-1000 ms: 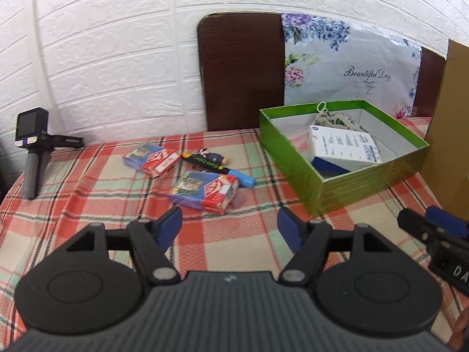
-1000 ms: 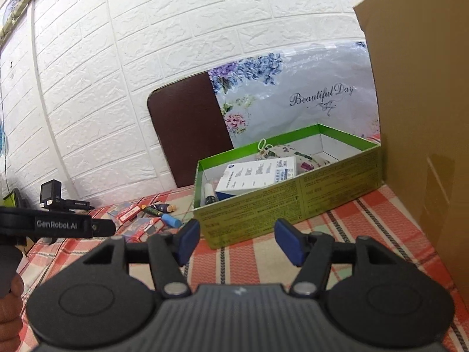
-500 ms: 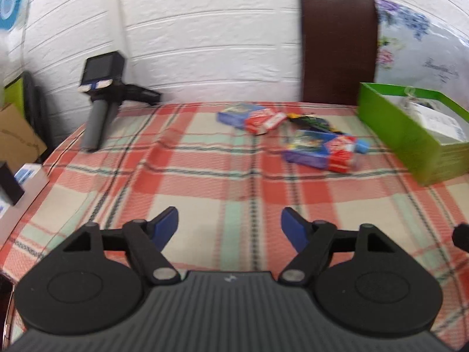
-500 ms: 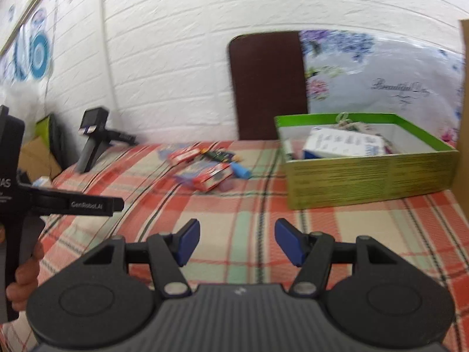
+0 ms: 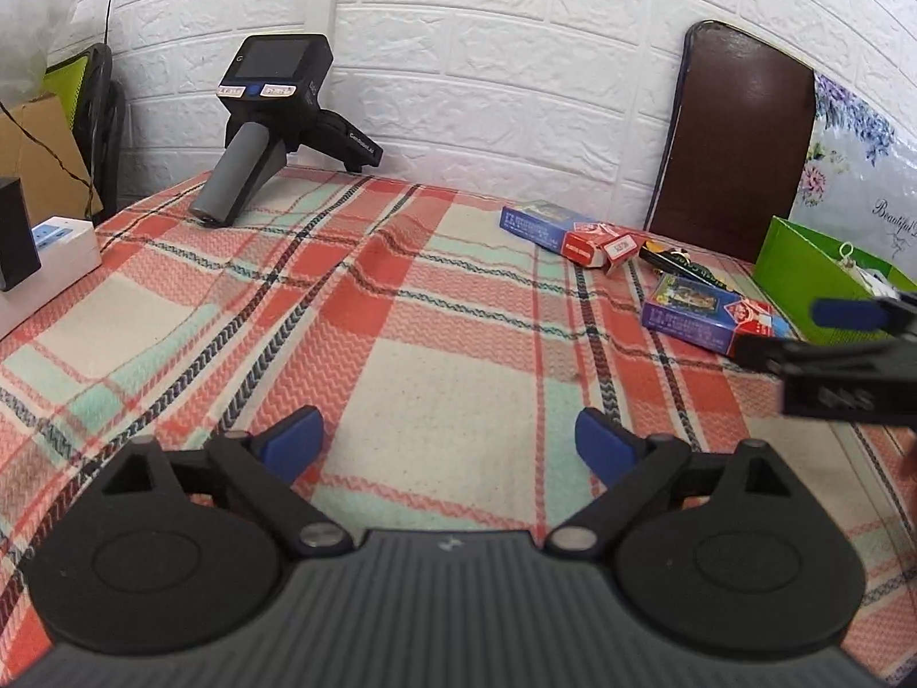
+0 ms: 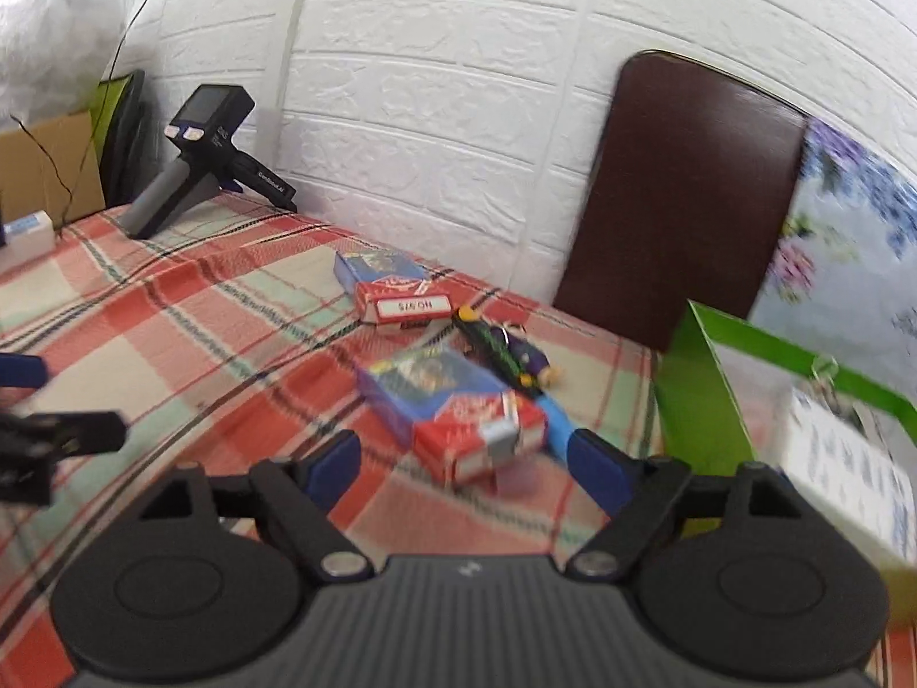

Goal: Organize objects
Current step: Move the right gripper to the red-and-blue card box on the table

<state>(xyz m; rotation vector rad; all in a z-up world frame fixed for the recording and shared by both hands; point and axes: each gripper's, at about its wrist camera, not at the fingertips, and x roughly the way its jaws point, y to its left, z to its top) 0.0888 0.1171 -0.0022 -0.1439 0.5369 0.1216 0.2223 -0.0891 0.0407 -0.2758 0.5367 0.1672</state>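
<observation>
Two blue-and-red card boxes lie on the plaid cloth: a near one and a far one. A dark pen and a small purple figure lie between them, with a blue stick beside. A green box holding a white carton stands at the right. My right gripper is open, just short of the near card box. My left gripper is open and empty over bare cloth.
A spare black handheld gripper stands at the back left by the white brick wall. A dark chair back stands behind the table. A white power strip and a cardboard box sit at the left edge.
Both grippers have swung left. The right gripper has come close to the near card box; the left now faces the bare left part of the cloth. Both stay open.
</observation>
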